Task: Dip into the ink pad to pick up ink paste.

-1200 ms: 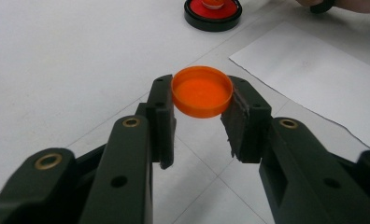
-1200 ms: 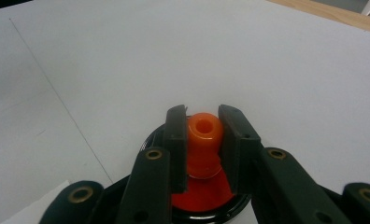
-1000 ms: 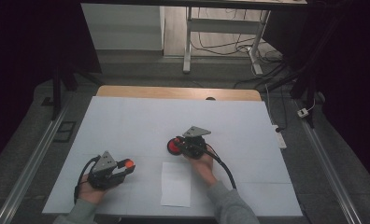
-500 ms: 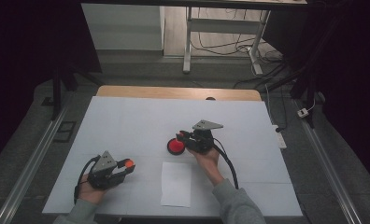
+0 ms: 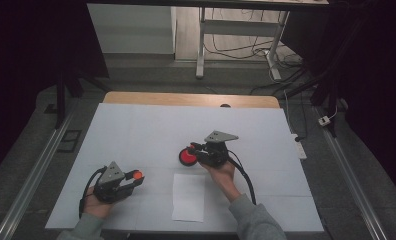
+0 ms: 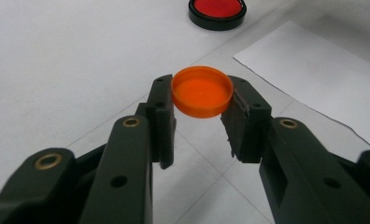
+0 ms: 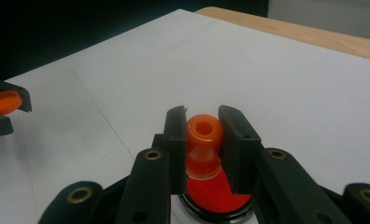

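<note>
Orange cap (image 6: 202, 91) sits clamped in left gripper (image 6: 199, 123) near table's (image 5: 136, 130) front-left, while right gripper (image 7: 204, 140) pinches an orange stamp (image 7: 203, 135) over the red ink pad (image 5: 187, 156), mid-table.

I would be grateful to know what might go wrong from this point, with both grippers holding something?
1. The left gripper pinches the orange cap only at its rim, near the jaw tips; it might pop out.
2. The right gripper holds the orange stamp over the red ink pad; a slip could mark the white table cover.
3. The paper sheet lies loose and may shift under stamping.
</note>
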Available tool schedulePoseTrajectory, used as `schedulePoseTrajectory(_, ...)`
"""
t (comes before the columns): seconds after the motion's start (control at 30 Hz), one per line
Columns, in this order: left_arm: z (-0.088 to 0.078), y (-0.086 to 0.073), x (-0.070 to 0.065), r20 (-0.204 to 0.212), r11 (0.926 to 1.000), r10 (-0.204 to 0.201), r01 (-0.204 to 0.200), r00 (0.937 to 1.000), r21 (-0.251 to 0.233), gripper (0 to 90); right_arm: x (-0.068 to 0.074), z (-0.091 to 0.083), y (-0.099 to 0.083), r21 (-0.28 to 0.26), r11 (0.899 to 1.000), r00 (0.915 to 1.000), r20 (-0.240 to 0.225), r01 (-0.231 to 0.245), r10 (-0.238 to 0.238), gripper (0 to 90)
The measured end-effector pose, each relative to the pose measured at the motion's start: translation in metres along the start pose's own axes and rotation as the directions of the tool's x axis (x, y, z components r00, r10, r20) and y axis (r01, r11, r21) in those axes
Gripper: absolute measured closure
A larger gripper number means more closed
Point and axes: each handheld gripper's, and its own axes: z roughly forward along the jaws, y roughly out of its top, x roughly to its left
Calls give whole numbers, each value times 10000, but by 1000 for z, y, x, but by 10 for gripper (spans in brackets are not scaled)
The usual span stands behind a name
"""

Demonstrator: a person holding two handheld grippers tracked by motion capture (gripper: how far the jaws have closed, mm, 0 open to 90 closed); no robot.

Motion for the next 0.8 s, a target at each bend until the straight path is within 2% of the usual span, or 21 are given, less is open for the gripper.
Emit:
schedulePoseTrajectory(0.23,0,0,1,3,10000,1,-1,10000,4,646,1,-6,-5,16,10000,10000,-72,-28,28,724)
schedulePoseTrajectory(0.4,0,0,1,6,10000,-18,18,10000,-1,646,3,-12,-7,-117,9999,10000,-7,67,-67,724)
schedulePoseTrajectory(0.6,0,-1,1,8,10000,-26,26,10000,31,646,6,-23,-12,-361,9993,9998,-199,79,-87,724)
schedulePoseTrajectory(0.8,1,-1,1,-47,10000,-29,29,10000,40,646,7,-33,-14,-530,9983,9996,-175,234,-244,724)
